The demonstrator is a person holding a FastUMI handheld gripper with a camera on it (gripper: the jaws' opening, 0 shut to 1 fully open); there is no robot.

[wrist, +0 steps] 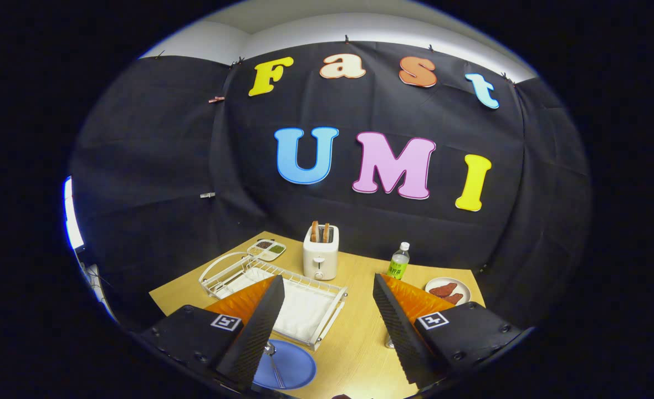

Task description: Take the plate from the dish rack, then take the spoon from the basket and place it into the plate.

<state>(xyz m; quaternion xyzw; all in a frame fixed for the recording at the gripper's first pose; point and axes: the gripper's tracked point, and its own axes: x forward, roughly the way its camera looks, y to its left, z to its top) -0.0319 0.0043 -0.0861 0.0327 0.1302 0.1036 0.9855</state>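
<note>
A blue plate (291,368) lies on the wooden table (354,338) in front of the white wire dish rack (282,288), partly hidden behind my left finger. A metal spoon (274,363) rests in the plate, bowl end toward the rack. My gripper (327,316) is raised above the table, open, with nothing between its fingers. The rack holds a white cloth and no dishes that I can see. A small metal object (388,341) pokes out beside the right finger; I cannot tell what it is.
Behind the rack stands a white toaster (320,255) with toast in its slots. A divided dish of seasonings (267,249) sits at the far left, a green-labelled bottle (398,261) at the back, and a white plate with reddish food (448,290) at the right.
</note>
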